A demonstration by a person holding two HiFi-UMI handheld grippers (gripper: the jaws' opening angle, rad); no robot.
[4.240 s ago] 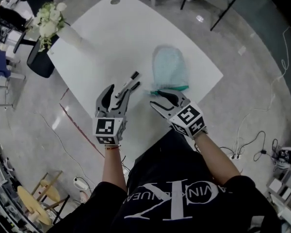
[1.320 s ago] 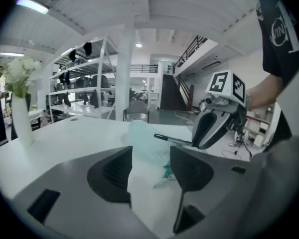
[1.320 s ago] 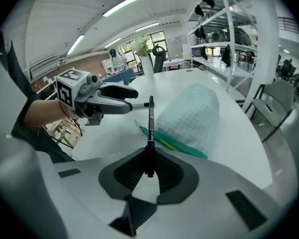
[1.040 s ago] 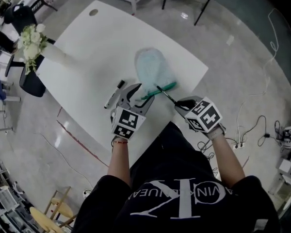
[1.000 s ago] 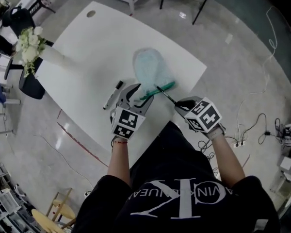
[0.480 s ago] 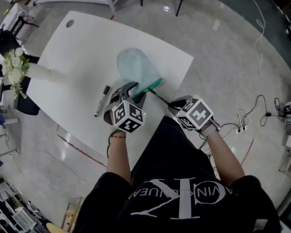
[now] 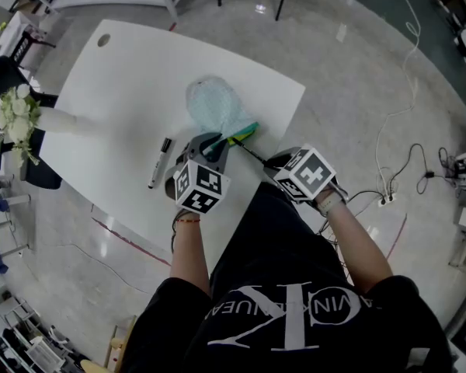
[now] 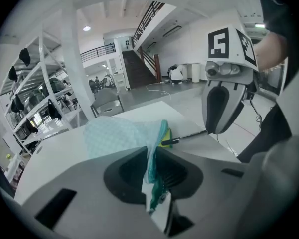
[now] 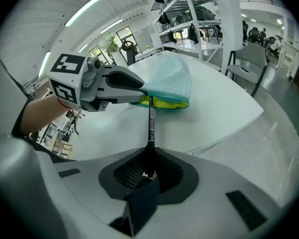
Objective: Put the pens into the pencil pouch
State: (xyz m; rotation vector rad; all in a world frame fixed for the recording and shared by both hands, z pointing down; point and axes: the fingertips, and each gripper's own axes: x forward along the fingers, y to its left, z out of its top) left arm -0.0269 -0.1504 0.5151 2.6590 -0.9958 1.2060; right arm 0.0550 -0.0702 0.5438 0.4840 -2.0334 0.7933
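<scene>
Left gripper (image 8: 153,176) is pinched on the pencil pouch (image 7: 212,106). Its jaws have just been closing, and its own view shows them pressed on the green-zipped rim of the pouch's mouth, with the fabric bunched up between the pads. Right gripper (image 9: 148,172) is clamped on the back end of a black pen (image 9: 151,121), which sticks straight out along the jaws toward the pouch (a thin pen, with a pale label along its barrel). The pen's far end reaches the pouch's mouth at the yellow lining, just beside the spot where the left gripper holds the rim. Whether the tip is already inside I cannot tell.

The pouch is pale turquoise with a fine check. It lies on the white table (image 7: 116,68) near the edge closest to the person, with its mouth turned toward the two grippers and its rounded closed end pointing away. In the head view the grippers sit side by side at that near edge, the left one over the pouch's mouth and the right one at the table's edge. A second pen (image 7: 157,162), dark at its upper end, lies flat on the table to the left of the left gripper, apart from the pouch. At the table's far left end stands a white vase (image 7: 62,120) of pale flowers (image 7: 17,119).
</scene>
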